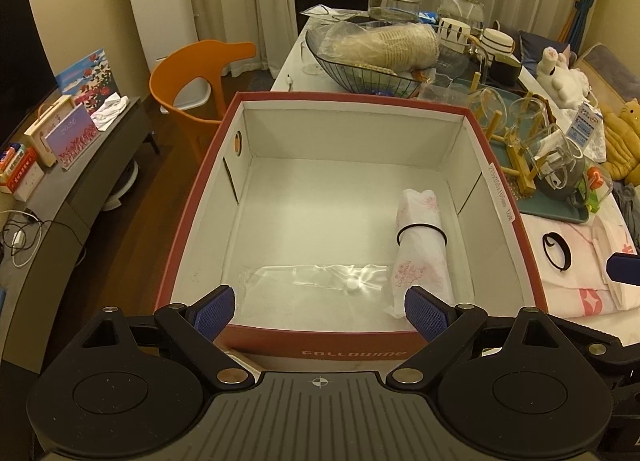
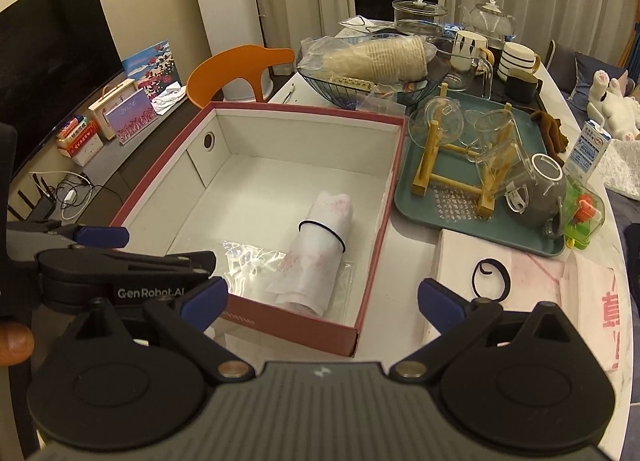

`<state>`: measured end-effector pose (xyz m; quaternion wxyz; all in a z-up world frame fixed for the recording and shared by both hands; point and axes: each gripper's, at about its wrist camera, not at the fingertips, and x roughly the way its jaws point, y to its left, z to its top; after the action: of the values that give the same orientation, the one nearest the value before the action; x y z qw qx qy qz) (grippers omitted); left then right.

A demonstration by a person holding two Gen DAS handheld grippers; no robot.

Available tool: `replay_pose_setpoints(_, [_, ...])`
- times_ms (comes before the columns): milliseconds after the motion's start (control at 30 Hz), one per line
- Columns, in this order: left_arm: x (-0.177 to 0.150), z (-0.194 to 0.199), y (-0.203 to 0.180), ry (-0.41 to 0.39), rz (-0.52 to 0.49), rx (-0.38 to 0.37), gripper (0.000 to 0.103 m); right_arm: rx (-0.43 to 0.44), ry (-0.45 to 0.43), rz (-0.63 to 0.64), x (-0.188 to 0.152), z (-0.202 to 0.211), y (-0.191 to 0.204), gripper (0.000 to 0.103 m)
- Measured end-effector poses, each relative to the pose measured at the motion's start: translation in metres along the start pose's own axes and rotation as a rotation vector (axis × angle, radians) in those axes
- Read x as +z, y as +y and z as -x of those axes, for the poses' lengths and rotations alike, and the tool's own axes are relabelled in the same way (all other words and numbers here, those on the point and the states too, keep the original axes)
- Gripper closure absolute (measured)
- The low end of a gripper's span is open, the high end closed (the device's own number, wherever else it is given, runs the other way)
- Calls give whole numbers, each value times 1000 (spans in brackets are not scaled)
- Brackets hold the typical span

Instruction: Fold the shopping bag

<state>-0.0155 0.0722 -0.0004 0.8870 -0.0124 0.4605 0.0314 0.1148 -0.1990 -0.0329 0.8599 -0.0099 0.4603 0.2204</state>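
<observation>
Left gripper (image 1: 319,311): you hold it over the near wall of the box, fingers spread wide, nothing between them. In the right wrist view it shows at the left edge (image 2: 102,237), side on.
Right gripper (image 2: 323,303): you hold it above the table, fingers spread wide and empty; one blue pad (image 2: 440,303) sits over the near edge of the flat bags.
Box (image 1: 348,351): red outside, white inside, open top, "FOLLOWME" printed on the near wall. It stands on the table, left of the tray.
Rolled bag (image 1: 420,245): white with pink print, rolled into a tube, a black band (image 1: 420,227) around it. It lies on the box floor along the right wall, its near end on a clear plastic sheet (image 1: 320,277).
Flat bags (image 2: 532,273): white and pink, spread on the table right of the box, just in front of the tray.
Loose band (image 2: 490,279): a black loop lying on top of the flat bags.
Tray (image 2: 460,221): teal, holding a wooden rack with glass cups and a grey mug.
Table (image 2: 404,281): white; farther back stand a wire basket of paper cups, glass jars and striped mugs.
Your hand (image 2: 14,341): a fingertip shows at the left edge of the right wrist view.
</observation>
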Motion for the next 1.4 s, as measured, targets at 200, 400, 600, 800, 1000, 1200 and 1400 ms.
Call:
replay_pose_setpoints(200, [-3,0,8,4,11,8,10,-7,4,27,-1,0,12,0])
replay_pose_setpoints(400, [-2,-1,11,5,4,18,10,-7,4,38,-2,-1,18,0])
replay_pose_setpoints(600, [-1,0,9,2,0,19,10,-7,2,37,-2,0,19,0])
replay_pose_setpoints(800, [0,-2,5,5,-9,18,10,-10,1,30,-2,0,14,0])
replay_pose_setpoints(1000, [2,-3,-2,6,-29,16,10,-10,2,20,-3,0,11,0])
replay_pose_setpoints(1200, [4,-4,-8,7,-45,20,10,-10,3,12,-4,1,9,0])
replay_pose_setpoints(1400, [5,-4,-10,9,-52,26,10,-10,4,4,-5,1,6,0])
